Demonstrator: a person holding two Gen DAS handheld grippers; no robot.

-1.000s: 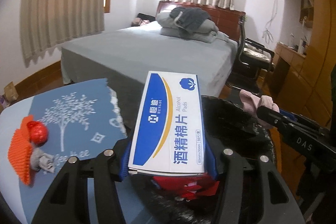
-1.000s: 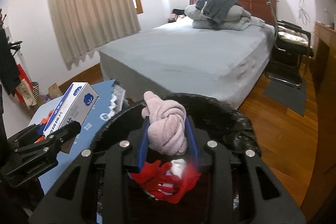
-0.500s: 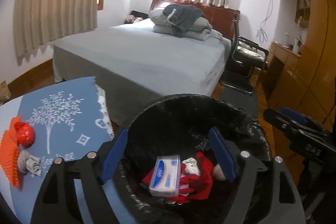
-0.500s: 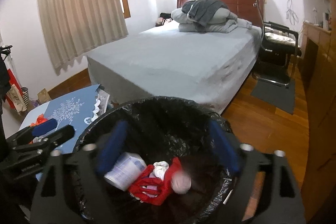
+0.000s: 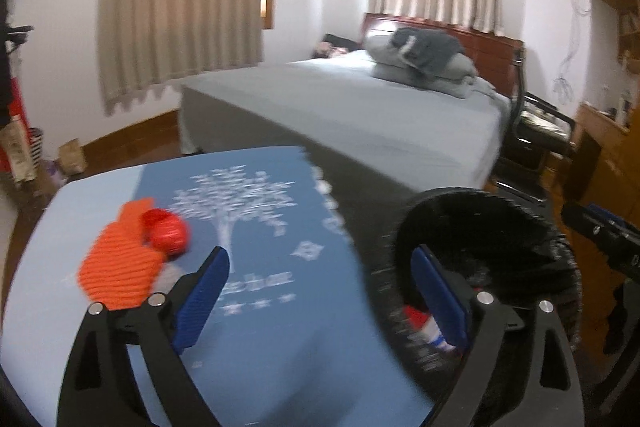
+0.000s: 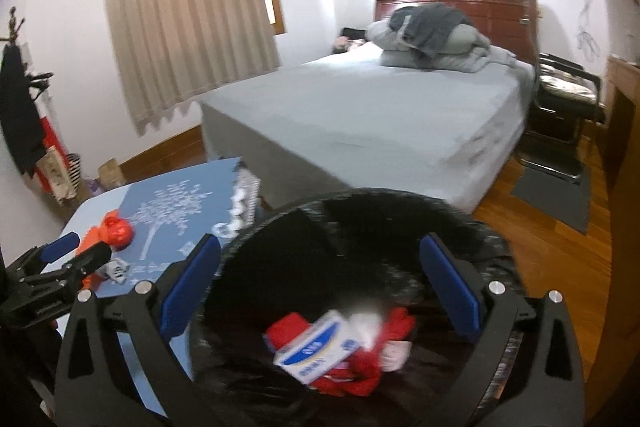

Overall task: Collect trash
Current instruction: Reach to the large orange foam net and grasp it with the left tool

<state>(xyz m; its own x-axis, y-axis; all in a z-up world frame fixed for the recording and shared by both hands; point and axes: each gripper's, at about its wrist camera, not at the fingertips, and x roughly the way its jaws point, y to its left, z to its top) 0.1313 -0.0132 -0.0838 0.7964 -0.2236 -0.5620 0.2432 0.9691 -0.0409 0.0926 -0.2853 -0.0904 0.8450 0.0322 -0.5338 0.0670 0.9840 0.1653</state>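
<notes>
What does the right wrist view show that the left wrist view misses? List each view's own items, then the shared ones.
Only the right wrist view: the white and blue box lying on red trash inside the bin, a small grey crumpled scrap on the table, and the mat on the wooden floor.
Only the left wrist view: the wooden desk at the right, and the orange ribbed piece in full.
Both: the black-lined bin, the red ball, the blue cloth, the bed, and both grippers with fingers spread and nothing between them.

Grey bed (image 6: pixel 372 107) mid-room; folded grey bedding (image 6: pixel 432 35) at its head, beige curtains (image 6: pixel 188 23) left, black chair (image 6: pixel 564 95) right.
</notes>
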